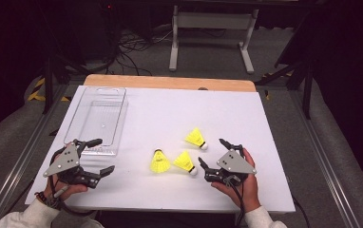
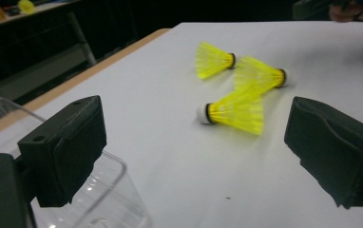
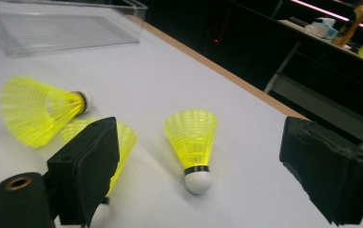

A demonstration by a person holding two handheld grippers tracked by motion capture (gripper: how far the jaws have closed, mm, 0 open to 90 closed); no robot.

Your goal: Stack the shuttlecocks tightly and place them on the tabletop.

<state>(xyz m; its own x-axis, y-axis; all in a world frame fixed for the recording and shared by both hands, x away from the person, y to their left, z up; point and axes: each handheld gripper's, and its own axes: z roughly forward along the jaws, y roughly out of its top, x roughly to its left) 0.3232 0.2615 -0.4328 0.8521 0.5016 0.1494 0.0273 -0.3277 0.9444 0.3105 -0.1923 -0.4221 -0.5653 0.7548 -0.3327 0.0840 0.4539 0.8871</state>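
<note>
Three yellow plastic-skirted shuttlecocks with white cork tips lying in a loose cluster mid-table on the white tabletop, just left of the right gripper. Clear rectangular plastic tray far left, beside the left gripper. Both sets of jaws spread wide, pinching nothing. Biggest risk, probably: squashing a flimsy skirt, or nudging one so it rolls off in an arc. Could also bump the neighbours, being so close together.

Three yellow shuttlecocks (white corks) clustered on white table
</note>
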